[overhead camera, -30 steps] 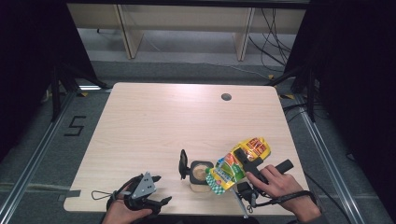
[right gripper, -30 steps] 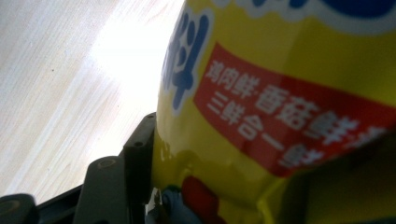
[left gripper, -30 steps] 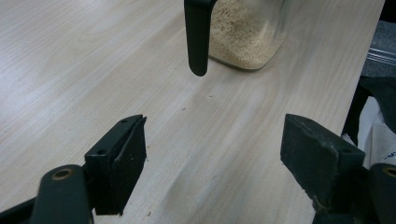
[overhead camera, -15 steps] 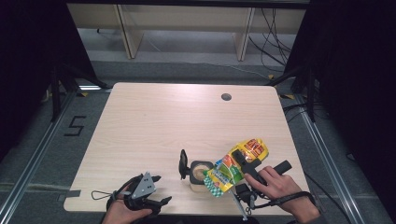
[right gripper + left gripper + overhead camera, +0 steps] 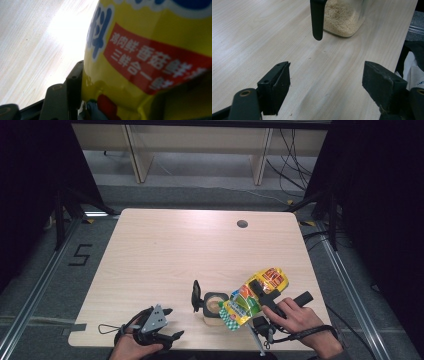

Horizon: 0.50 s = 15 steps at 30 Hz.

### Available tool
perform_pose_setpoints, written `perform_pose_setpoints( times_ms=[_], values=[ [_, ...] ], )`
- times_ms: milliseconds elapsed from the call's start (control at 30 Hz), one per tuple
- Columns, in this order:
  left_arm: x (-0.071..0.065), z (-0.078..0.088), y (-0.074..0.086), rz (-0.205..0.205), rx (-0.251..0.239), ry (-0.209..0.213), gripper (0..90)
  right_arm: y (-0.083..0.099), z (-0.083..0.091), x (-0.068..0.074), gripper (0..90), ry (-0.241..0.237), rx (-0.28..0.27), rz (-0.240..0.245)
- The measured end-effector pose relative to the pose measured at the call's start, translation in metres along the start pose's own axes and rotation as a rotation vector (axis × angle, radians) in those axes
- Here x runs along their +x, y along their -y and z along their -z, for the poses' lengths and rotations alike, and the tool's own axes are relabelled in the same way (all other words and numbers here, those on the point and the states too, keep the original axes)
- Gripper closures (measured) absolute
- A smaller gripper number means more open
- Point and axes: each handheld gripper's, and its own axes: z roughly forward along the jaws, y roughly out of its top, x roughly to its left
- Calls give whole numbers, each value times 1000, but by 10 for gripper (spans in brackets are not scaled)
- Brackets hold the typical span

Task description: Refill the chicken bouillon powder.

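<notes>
The yellow seasoning packet (image 5: pixel 255 295) was pinched between the jaws of the right gripper (image 5: pixel 264 292), tilted with its lower end over the mouth of the jar (image 5: pixel 214 306) near the front edge of the table (image 5: pixel 175 250). In the right gripper view the packet (image 5: pixel 155 55) lay close against the lens, glossy yellow with a red band of printed characters and blue lettering, and the one jaw that could be seen pressed against its side. The jar (image 5: pixel 344 17) was clear-walled and held pale, fine granules that reached well up its sides; from above, the same tan filling showed through its open top. A black lid (image 5: pixel 196 296) stood on edge just beside the jar on its left, and in the left gripper view its dark edge (image 5: pixel 317 18) hung in front of the glass. The left gripper (image 5: pixel 159 332) rested at the table's front edge, well to the left of the jar, its jaws spread wide with only bare wood between them.
</notes>
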Motion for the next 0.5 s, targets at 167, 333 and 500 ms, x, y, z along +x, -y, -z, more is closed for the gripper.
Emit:
perform_pose_setpoints(
  times_ms=[167,333,500],
  values=[
    [0,0,0,1,-1,-1,221,0,0,0,404,-4,3,-2],
    [0,1,0,2,7,13,221,1,0,0,405,4,3,2],
    [1,1,0,2,9,12,221,1,0,0,405,7,6,7]
  ],
)
